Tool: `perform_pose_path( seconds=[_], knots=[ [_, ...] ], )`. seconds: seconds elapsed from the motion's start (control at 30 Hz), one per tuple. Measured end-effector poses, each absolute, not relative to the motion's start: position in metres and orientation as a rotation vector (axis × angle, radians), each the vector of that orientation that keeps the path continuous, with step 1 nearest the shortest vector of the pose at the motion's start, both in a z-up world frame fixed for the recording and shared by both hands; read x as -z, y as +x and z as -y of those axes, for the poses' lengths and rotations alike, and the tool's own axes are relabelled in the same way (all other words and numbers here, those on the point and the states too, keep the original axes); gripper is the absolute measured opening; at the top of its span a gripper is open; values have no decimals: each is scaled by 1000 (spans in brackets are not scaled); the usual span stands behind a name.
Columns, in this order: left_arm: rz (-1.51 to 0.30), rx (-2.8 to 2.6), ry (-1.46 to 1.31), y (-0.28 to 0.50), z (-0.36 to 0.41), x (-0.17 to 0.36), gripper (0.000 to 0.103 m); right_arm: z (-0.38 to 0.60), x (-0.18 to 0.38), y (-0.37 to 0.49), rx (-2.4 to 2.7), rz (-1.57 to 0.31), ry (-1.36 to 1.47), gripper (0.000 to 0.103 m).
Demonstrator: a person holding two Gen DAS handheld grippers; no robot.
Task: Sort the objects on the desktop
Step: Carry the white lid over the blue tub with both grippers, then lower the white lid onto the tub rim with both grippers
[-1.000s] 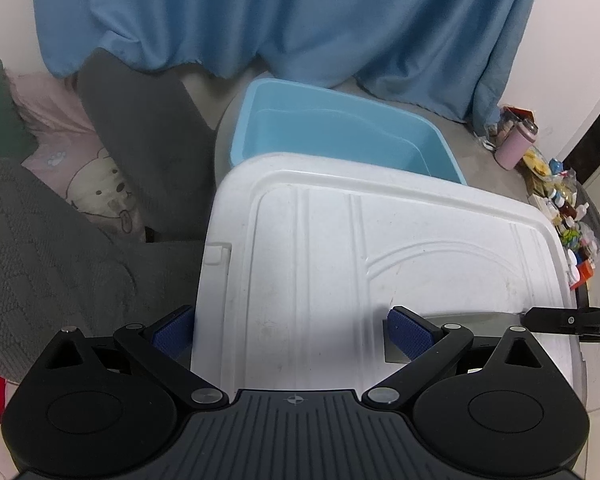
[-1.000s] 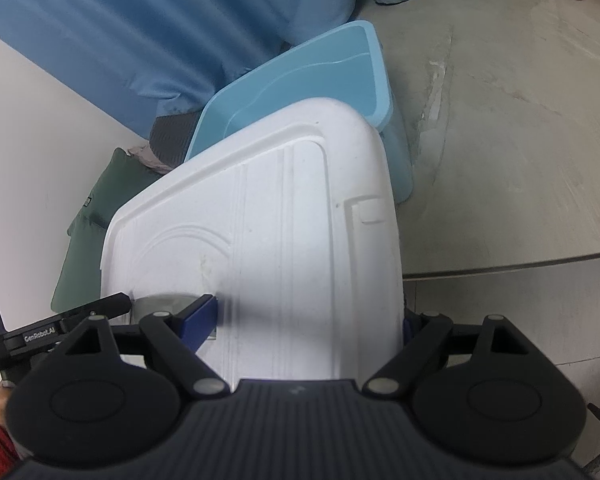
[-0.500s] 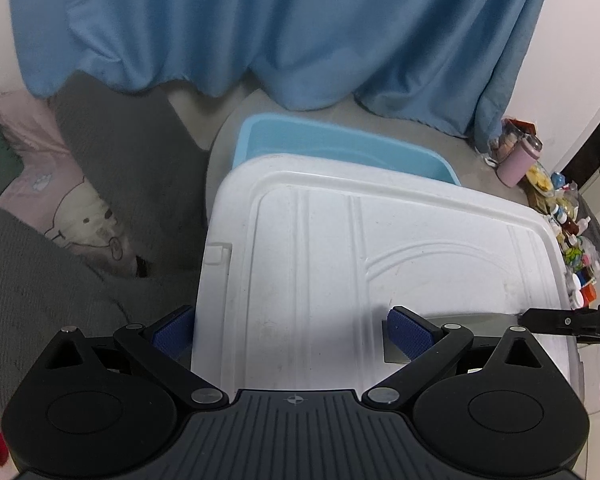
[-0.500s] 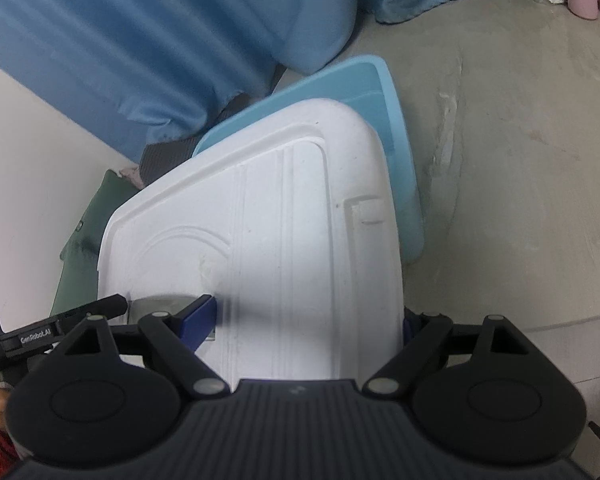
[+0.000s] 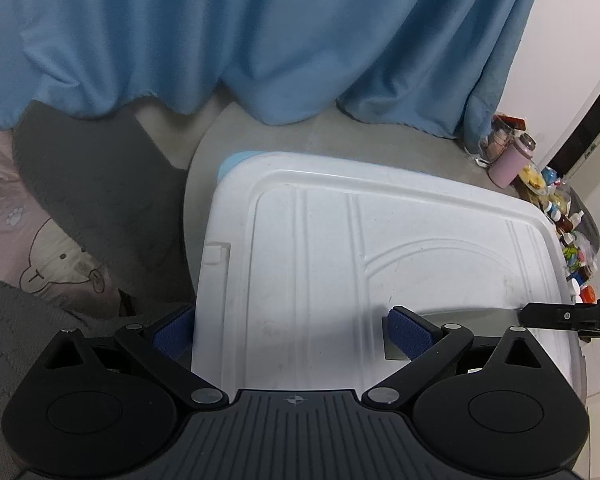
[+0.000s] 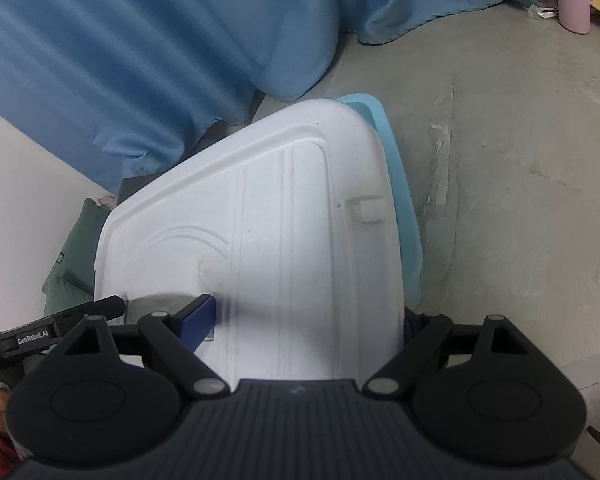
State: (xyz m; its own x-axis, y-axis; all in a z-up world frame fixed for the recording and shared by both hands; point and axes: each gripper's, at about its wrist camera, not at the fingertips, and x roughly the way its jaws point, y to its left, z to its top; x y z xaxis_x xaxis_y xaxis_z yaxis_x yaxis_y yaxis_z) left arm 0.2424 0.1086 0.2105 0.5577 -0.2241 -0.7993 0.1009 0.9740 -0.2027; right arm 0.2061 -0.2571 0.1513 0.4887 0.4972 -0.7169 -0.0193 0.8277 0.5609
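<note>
While both grippers held the white lid between them, it lay almost wholly over the light blue bin, of which only a thin strip showed along the lid's far edge. At the far left of the left wrist view lay a pink cloth printed with a cartoon bear, beside grey fabric, and a blue curtain hung behind. The left gripper clamped the lid's near left end, one blue pad outside the lid's edge and the other on top of it. Toward the right, at the table's far edge, stood a pink cup and a clutter of small bottles, their labels too small to read.

In the right wrist view the other gripper's black arm at the near left bore the white lettering "GenRobot.AI". The right gripper gripped the lid's near right end with its jaws fairly wide, one pad on the lid's top and the other outside its right edge. The grey table stretched away to the right.
</note>
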Motion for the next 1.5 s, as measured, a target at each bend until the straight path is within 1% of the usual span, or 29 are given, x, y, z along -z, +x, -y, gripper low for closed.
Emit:
perform_pose_path(
  seconds=[0.63, 0.87, 1.43, 1.5],
  knots=[
    [-935, 148, -161, 296, -97, -215, 101, 265, -160, 265, -373, -1027, 494, 87],
    [-950, 121, -174, 313, -94, -208, 101, 266, -152, 283, -390, -1049, 482, 87],
    [-970, 109, -213, 346, -100, -192, 101, 262, -153, 316, -384, -1072, 492, 87],
    [-971, 107, -220, 349, -101, -191, 101, 260, -153, 318, -378, -1077, 490, 88]
  ],
)
